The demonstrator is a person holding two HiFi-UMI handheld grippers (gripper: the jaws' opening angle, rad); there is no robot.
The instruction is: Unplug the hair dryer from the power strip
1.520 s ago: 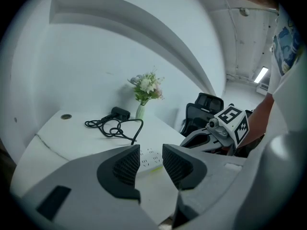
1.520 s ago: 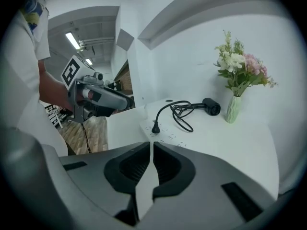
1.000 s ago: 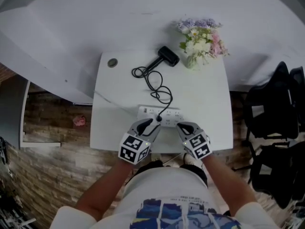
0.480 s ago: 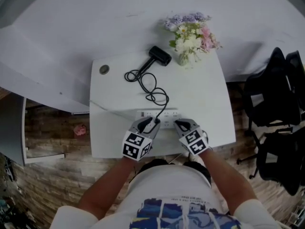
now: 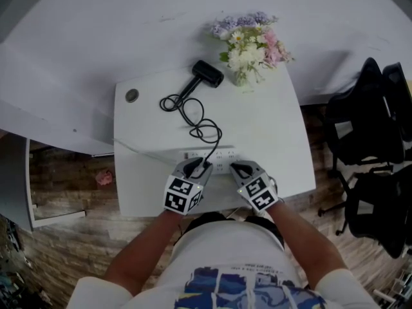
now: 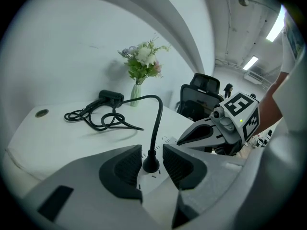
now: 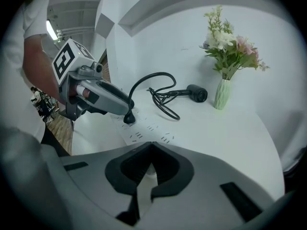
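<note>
**While the plug sits in the strip: grasp step pending**

Left gripper (image 6: pixel 152 150) jaws parted, straddling the plug (image 6: pixel 150 165) seated in the power strip (image 6: pixel 166 140).
Right gripper (image 7: pixel 151 145) jaws clenched on nothing, tips low at the strip's near end, probably bracing it.
Next: close left jaws, pull straight up.
Head view cannot resolve that gap, but places the hair dryer (image 5: pixel 207 73) across the table (image 5: pixel 270 127).

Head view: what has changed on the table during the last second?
Nothing on the table visibly moved; only the camera shifted, so the table sits further left in the picture. The plug stays in the power strip, between the fingers of the left gripper; the right gripper stays shut at the strip.
</note>
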